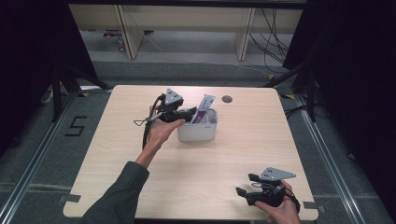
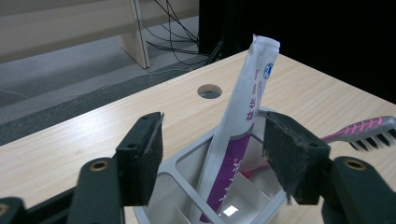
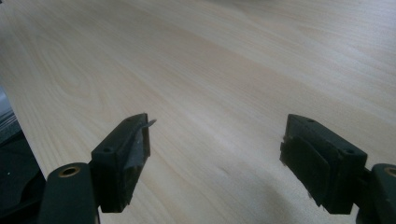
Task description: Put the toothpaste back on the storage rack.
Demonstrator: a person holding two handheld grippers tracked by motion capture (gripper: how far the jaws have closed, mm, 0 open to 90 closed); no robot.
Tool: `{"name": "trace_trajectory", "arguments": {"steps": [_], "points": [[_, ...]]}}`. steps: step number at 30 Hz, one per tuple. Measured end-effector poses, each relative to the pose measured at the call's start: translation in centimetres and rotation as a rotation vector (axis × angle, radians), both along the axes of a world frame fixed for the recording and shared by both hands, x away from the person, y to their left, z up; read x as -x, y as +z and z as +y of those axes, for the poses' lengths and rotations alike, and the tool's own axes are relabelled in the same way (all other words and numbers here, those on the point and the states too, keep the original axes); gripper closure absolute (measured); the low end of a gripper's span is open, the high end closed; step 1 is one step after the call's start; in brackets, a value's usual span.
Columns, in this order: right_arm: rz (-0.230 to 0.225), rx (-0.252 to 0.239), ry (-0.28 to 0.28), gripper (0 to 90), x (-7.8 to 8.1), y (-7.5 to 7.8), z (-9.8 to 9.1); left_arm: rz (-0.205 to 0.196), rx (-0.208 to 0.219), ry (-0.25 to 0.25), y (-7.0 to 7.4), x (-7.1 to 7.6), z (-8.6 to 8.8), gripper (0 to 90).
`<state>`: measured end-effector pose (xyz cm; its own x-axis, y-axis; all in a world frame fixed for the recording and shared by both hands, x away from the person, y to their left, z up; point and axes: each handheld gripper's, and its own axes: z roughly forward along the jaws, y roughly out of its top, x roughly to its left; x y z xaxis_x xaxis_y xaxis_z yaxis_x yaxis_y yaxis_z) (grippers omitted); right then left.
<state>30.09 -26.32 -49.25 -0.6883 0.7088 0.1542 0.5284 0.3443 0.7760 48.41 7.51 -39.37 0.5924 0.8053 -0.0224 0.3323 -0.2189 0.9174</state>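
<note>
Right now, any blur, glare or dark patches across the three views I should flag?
High view: table evenly lit, surroundings on both sides nearly black. Left gripper view: toothpaste tube and toothbrush sharp, a small bright glint inside the white organizer, background at upper right black. Right gripper view: wood grain soft, far edge washed out, shadow under the right gripper.

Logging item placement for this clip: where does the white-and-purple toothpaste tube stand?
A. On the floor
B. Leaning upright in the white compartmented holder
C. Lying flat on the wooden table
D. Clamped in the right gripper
B: the white-and-purple toothpaste tube stands tilted inside the white compartmented holder, between the left gripper's open jaws, neither pad touching it.
</note>
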Motion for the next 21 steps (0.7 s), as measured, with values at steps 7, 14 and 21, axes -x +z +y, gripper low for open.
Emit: {"name": "trace_trajectory", "arguments": {"steps": [7,14,21], "points": [[0.0,-0.009,0.005,24.3,0.0,0.0,0.0,0.011,0.009,0.001,0.2,0.6,0.8,34.6],[0.017,-0.009,-0.004,24.3,0.1,0.0,0.1,0.031,0.025,-0.002,0.0,1.4,1.5,33.6],[0.006,-0.004,0.005,24.2,0.0,0.0,0.1,0.051,0.032,0.007,-0.5,2.4,3.0,31.5]]}}
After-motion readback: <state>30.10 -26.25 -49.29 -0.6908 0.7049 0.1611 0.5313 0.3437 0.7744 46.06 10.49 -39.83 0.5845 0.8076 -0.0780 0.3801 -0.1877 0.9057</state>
